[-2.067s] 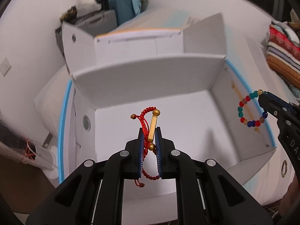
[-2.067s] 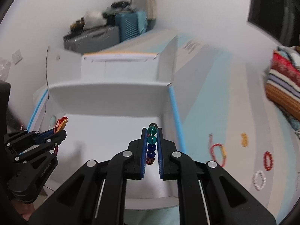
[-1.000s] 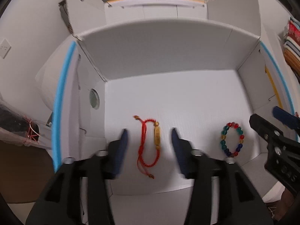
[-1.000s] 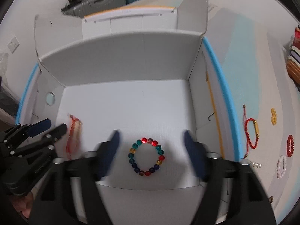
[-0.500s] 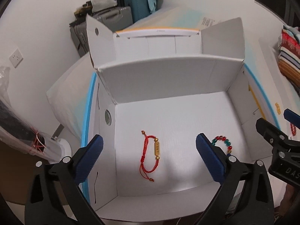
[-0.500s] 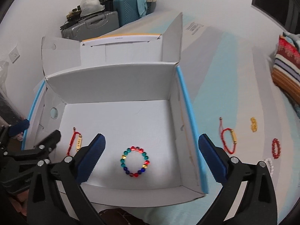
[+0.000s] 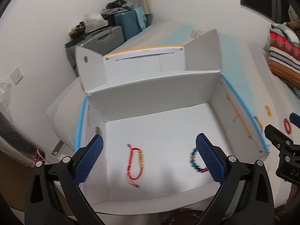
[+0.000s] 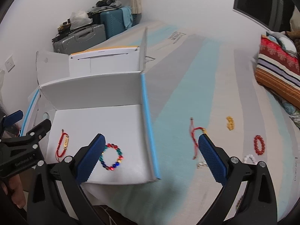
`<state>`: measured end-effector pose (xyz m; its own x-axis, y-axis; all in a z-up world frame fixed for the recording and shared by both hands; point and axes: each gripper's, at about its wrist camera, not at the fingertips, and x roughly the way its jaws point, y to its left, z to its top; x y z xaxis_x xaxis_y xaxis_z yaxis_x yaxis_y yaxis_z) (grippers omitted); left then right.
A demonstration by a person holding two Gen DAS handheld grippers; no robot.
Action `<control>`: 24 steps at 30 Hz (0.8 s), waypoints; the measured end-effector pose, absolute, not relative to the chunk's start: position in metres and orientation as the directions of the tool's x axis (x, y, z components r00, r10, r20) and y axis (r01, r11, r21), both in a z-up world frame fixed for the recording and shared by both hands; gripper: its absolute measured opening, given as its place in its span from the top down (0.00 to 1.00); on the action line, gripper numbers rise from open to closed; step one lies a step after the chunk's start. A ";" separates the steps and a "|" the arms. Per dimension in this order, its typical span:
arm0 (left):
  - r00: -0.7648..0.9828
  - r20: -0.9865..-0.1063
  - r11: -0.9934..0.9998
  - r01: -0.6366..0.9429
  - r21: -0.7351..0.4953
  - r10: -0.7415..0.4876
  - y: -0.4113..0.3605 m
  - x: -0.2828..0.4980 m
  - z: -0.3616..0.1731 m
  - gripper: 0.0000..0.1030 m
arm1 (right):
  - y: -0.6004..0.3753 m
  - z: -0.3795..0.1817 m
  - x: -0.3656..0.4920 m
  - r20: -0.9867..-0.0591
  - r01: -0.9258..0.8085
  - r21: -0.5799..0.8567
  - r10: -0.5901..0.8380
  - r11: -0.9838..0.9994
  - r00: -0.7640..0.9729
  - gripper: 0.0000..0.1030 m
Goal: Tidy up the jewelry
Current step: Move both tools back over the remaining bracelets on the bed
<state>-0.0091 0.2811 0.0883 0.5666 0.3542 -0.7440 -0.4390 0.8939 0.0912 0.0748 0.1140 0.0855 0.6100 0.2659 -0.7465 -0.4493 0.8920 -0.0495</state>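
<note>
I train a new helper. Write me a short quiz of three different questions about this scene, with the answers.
1. True or false: the red cord bracelet with a gold bar lies inside the white cardboard box.
2. Which piece lies beside it in the box?
A. multicoloured bead bracelet
B. silver watch
C. pearl necklace
3. Fill in: both the left gripper and the right gripper are ____.

Key: 1 true; 2 A; 3 open.

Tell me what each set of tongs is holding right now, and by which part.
Nothing. The left tongs and right tongs are both open and empty, above the white box.
</note>
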 end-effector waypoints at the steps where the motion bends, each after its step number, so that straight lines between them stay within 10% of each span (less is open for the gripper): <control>1: 0.575 -0.740 0.898 -0.431 0.088 0.348 0.275 -0.008 0.090 0.06 | 0.107 0.087 0.074 -0.743 -0.440 -0.053 0.259 0.896 0.618 0.07; 24: 0.667 -0.734 0.988 -0.151 0.035 0.128 0.105 0.054 0.089 0.06 | -0.085 0.077 0.080 -0.752 -0.212 -0.049 0.104 0.976 0.651 0.07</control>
<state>0.0539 0.1052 0.0892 0.6670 0.1275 -0.7341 -0.1509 0.9879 0.0345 0.0805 -0.0849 0.0775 0.6507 0.1038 -0.7522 -0.2120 0.9761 -0.0486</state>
